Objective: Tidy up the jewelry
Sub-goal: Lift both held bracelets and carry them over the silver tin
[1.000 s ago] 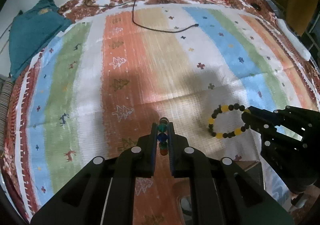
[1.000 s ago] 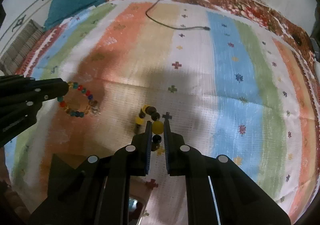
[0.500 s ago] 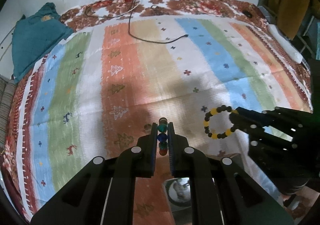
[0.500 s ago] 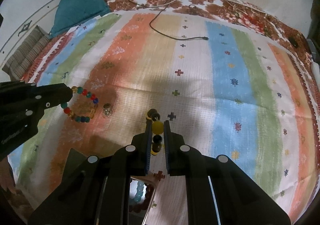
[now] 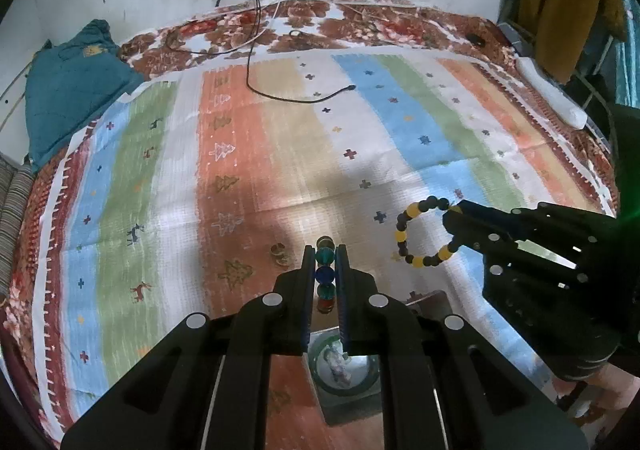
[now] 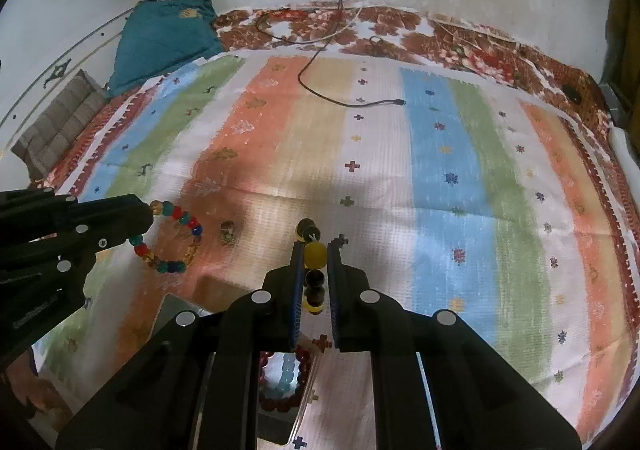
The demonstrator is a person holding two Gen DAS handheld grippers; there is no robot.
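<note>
Striped rug [image 5: 280, 154]: woven, flat, bands of orange, tan, white, blue and green with small crosses, trees and deer; a faint fold runs across the middle. Broad bare stretch from 10 to 2 o'clock ahead of both tools. Far edge meets a brown floral cloth [image 5: 360, 22] and a pale wall; a teal pillow [image 5: 72, 86] lies at 10 o'clock, a black cable [image 5: 280, 94] trails in from 12 o'clock.

Left tool [image 5: 325, 270]: black, ribbed blue pads, clenched on a multicoloured bead bracelet [image 6: 176, 238]. In its own view the beads stand edge-on between the pads; from the right wrist view the glassy red, teal, blue and amber ring hangs open at 9 o'clock, above the rug.

Right tool [image 6: 314, 270]: same build, clenched on a black and yellow bead bracelet [image 5: 424, 234], round matte beads, seen as a full ring at 3 o'clock in the left wrist view.

Small rings [image 5: 280, 252]: metallic, on the orange band at 11 o'clock of the left tool, apart from both bracelets.

Box [image 6: 280, 374]: shiny, beneath the tools at 6 o'clock, holding dark red and pale blue beads.

Change: both tools and their bracelets have risen from the rug; more wall and the box now show.
</note>
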